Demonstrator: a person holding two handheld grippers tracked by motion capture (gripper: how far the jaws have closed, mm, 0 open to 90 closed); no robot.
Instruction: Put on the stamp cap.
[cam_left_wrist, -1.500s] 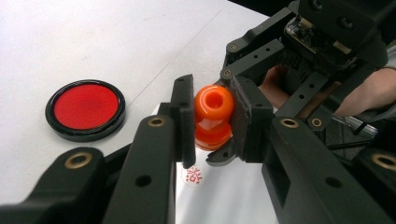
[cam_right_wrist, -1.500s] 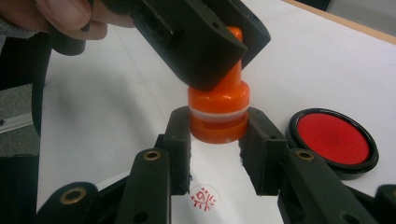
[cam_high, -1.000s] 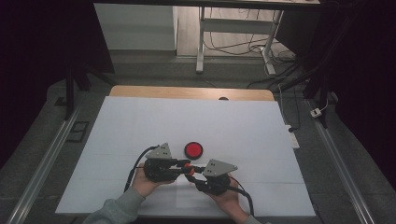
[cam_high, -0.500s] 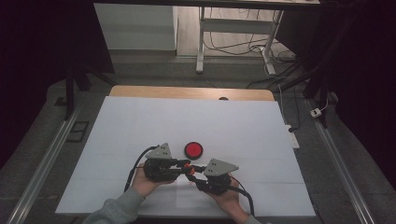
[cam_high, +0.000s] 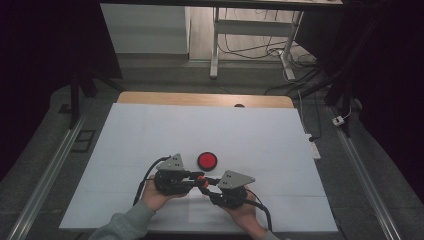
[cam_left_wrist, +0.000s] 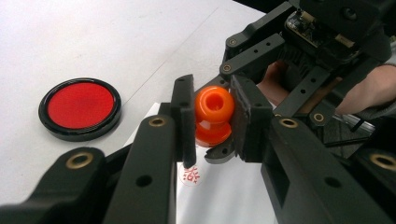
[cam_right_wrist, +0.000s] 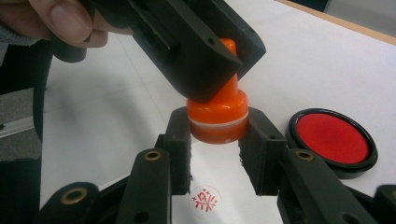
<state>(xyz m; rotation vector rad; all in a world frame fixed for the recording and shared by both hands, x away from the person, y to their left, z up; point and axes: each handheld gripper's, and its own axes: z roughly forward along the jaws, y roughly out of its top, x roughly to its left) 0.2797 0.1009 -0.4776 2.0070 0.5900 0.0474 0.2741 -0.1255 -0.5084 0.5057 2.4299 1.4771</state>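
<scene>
Together, left claw (cam_left_wrist: 210, 116) and right claw (cam_right_wrist: 217, 133) gripped the orange plastic knob-topped stamp (cam_right_wrist: 218, 116) at centre frame, above a round red ink print (cam_right_wrist: 204, 199).

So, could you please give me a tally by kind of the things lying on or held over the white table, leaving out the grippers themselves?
Orange stamp, held by both grippers: 1
Round red ink pad in a black case: 1
White paper sheet: 1
Red stamp print on the sheet: 1
Total: 4
</scene>
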